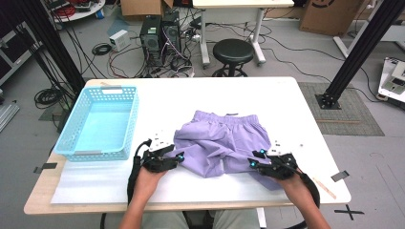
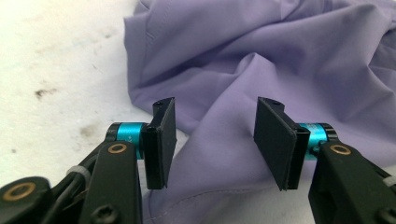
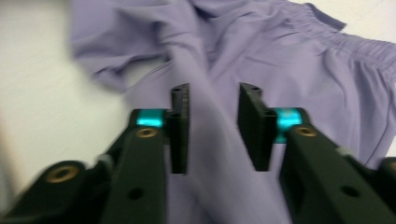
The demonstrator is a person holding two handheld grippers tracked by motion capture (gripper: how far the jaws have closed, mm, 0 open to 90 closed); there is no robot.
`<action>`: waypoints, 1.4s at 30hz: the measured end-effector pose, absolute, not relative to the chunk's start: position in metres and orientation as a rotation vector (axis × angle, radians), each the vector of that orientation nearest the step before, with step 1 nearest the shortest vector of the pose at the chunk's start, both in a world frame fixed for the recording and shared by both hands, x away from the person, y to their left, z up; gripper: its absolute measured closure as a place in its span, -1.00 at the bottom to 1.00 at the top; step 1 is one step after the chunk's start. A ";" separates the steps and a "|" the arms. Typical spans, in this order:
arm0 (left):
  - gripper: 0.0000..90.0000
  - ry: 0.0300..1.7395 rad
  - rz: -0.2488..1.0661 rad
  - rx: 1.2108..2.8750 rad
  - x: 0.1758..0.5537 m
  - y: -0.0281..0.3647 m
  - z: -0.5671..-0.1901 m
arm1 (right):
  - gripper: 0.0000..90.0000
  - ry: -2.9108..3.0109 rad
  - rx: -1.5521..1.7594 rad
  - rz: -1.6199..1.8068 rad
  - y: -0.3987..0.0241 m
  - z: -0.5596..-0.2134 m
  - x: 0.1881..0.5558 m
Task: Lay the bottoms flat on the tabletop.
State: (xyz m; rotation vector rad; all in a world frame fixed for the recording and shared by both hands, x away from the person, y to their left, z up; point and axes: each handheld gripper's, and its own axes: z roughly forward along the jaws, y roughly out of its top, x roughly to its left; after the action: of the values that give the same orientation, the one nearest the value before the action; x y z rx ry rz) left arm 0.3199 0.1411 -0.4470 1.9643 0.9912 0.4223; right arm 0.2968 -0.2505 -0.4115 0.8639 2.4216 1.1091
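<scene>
Two grippers seen at near table edge, one per hand. Left gripper jaws parted moderately, pads clear of cloth, nothing clamped. Right gripper jaws parted narrower, fabric ridge seen between pads, not pinched. One pair of purple shorts crumpled at middle of white table, between both grippers. One blue basket placed at table's left, nothing seen inside.

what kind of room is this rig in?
Probably a robotics lab or workshop, not a home: black desktop computer towers with tangled cables on the grey floor, black metal frame posts, brown cardboard boxes behind the white work table.
</scene>
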 end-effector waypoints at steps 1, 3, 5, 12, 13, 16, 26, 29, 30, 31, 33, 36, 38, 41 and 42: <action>0.08 0.998 0.414 1.980 0.321 0.140 -0.448 | 0.39 2.430 0.881 1.096 -0.245 -0.413 0.302; 0.12 1.003 0.408 2.023 0.323 0.137 -0.450 | 0.24 2.436 0.887 1.084 -0.232 -0.415 0.314; 0.25 0.991 0.418 2.058 0.323 0.133 -0.451 | 0.15 2.461 0.895 1.075 -0.216 -0.419 0.326; 0.93 0.978 0.414 2.038 0.322 0.133 -0.449 | 0.58 2.540 0.888 0.921 -0.173 -0.433 0.356; 0.93 0.982 0.418 2.016 0.322 0.134 -0.449 | 0.74 2.557 0.878 0.888 -0.171 -0.436 0.359; 0.94 0.965 0.429 1.926 0.322 0.140 -0.442 | 0.96 2.560 0.845 0.899 -0.172 -0.434 0.363; 0.94 1.030 0.546 1.772 0.352 0.137 -0.428 | 0.98 2.338 1.042 0.953 -0.197 -0.414 0.403; 0.94 1.050 0.573 1.766 0.363 0.129 -0.429 | 0.98 2.285 1.057 0.908 -0.193 -0.415 0.413; 0.94 1.059 0.582 1.770 0.367 0.126 -0.430 | 0.98 2.269 1.069 0.904 -0.193 -0.416 0.415; 0.94 1.066 0.589 1.768 0.370 0.124 -0.431 | 0.98 2.254 1.078 0.899 -0.193 -0.417 0.418; 0.94 1.068 0.611 1.770 0.376 0.119 -0.435 | 0.98 2.232 1.103 0.882 -0.195 -0.421 0.424; 0.82 1.074 0.625 1.794 0.379 0.113 -0.441 | 0.98 2.209 1.136 0.842 -0.197 -0.429 0.431; 0.49 1.070 0.620 1.808 0.379 0.110 -0.442 | 0.94 2.205 1.153 0.821 -0.197 -0.431 0.432; 0.30 1.051 0.602 1.802 0.373 0.115 -0.438 | 0.76 2.205 1.143 0.852 -0.199 -0.428 0.426; 0.26 1.045 0.594 1.797 0.371 0.118 -0.438 | 0.69 2.196 1.133 0.871 -0.201 -0.426 0.423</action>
State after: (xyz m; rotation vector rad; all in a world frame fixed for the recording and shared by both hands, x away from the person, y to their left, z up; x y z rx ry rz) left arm 0.3707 0.1178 -0.4376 1.7970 1.0453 0.5943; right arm 0.4230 -0.2014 -0.4255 1.1327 2.1957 0.8713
